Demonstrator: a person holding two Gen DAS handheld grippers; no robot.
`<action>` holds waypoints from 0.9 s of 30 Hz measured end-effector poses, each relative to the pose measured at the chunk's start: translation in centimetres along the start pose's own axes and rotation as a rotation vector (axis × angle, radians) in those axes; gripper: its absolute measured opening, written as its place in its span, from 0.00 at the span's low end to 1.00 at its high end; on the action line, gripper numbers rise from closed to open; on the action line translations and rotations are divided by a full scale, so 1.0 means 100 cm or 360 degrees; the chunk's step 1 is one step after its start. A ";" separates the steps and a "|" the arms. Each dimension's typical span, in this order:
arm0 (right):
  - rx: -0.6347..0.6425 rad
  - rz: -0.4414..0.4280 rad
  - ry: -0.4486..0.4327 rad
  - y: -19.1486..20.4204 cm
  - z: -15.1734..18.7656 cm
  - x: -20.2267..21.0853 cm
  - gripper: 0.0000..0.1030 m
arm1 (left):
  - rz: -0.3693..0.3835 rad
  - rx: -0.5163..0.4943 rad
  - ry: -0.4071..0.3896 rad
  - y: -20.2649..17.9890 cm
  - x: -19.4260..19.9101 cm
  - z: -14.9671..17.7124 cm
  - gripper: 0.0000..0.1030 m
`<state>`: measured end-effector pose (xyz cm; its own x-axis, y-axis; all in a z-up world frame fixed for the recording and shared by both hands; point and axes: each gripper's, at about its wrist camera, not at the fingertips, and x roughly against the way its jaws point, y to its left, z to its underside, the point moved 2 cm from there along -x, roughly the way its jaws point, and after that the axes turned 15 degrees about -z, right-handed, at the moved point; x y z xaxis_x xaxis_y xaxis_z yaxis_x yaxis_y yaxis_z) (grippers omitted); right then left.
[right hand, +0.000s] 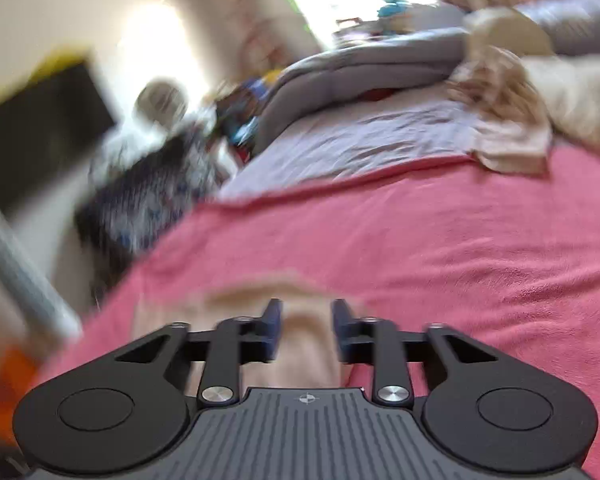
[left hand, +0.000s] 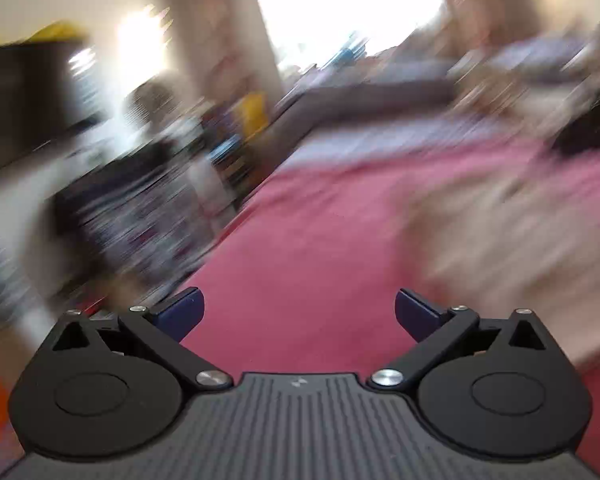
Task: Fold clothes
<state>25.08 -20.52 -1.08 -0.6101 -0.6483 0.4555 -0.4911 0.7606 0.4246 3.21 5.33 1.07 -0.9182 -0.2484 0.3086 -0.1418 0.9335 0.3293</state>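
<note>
Now, my left tool (left hand: 300, 312) hangs released, its two blue-tipped fingers (left hand: 180, 312) spread wide with nothing between them, over the pink blanket (left hand: 300, 248) on the bed. That blanket is a soft, fuzzy fleece, smooth and flat under me. At about two o'clock from the left tool lies a beige garment (left hand: 500, 232), pale and limp, spread in a loose, blurred heap on the pink fleece. Beyond it, toward twelve o'clock, a lilac sheet (left hand: 380, 140) shows past the blanket's edge, and a dark patch of cloth (left hand: 588, 136) sits far off at three o'clock; the view is too smeared to tell more. The left tool points shallowly downward across the bed.

My right tool (right hand: 306, 328) is clenched on a fold of that beige garment (right hand: 308, 344): the cloth bulges up in a rounded ridge between the narrow blue pads (right hand: 274, 328) and spreads out to nine o'clock of them. The pink blanket (right hand: 460, 248) reads as nappy and plush in this view. At one o'clock, more beige and cream clothes (right hand: 512, 120) lie crumpled in soft folds on the lilac sheet (right hand: 360, 140), with a grey padded quilt (right hand: 360, 64) rolled up behind at twelve. The right tool tilts down more steeply, nose to the bedding.
</note>
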 end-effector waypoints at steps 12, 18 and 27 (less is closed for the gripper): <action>0.0037 0.0167 0.0232 -0.012 0.009 -0.048 0.26 | 0.0605 -0.0061 0.0099 -0.115 -0.009 0.040 1.00; -0.0478 0.0164 -0.0017 -0.069 -0.024 -0.061 0.14 | 0.0625 -0.0021 0.0076 -0.105 -0.002 0.045 1.00; -0.0646 -0.0297 0.0019 -0.071 0.071 0.030 0.28 | 0.0631 0.0018 0.0035 -0.105 -0.006 0.044 1.00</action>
<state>22.34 -27.57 -8.28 -0.5256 -0.7753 0.3501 -0.3069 0.5567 0.7720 3.62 -3.15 -6.51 -0.8945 0.1264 0.4288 0.2177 0.9609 0.1709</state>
